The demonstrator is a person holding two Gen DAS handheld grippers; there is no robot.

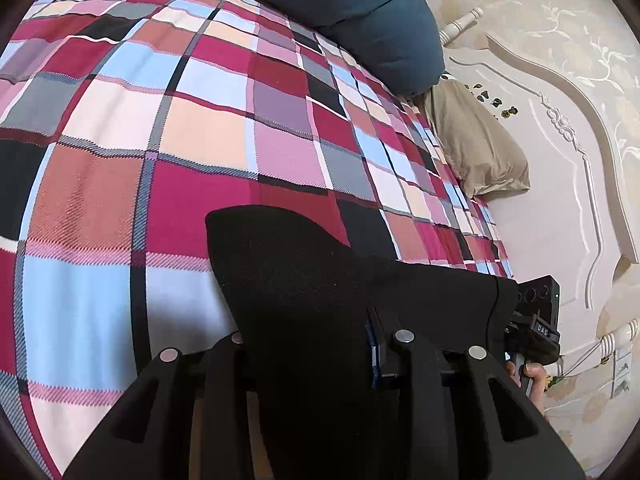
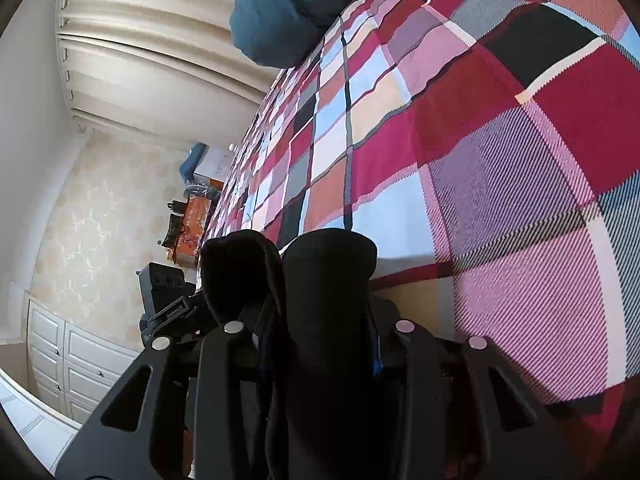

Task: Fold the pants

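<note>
While both grippers, left gripper (image 1: pixel 320 320), right gripper (image 2: pixel 316 312), clamp black pants (image 1: pixel 432 292), plaid bed (image 1: pixel 200 128) spreads wide ahead.

A big bed is covered with a checked blanket (image 1: pixel 192 128) in red, pink, blue, white and black squares. A dark blue pillow (image 1: pixel 360 12) and a tan pillow (image 1: pixel 476 144) lie at the blanket's far edge, by a white carved headboard (image 1: pixel 560 184). The wall (image 2: pixel 100 216) has pale flowery paper. Cream curtains (image 2: pixel 152 40) hang above white cupboards (image 2: pixel 72 364).

Right hand-held gripper (image 2: pixel 280 264) pinches black pants (image 2: pixel 240 268) above plaid bedspread (image 2: pixel 500 140)
</note>
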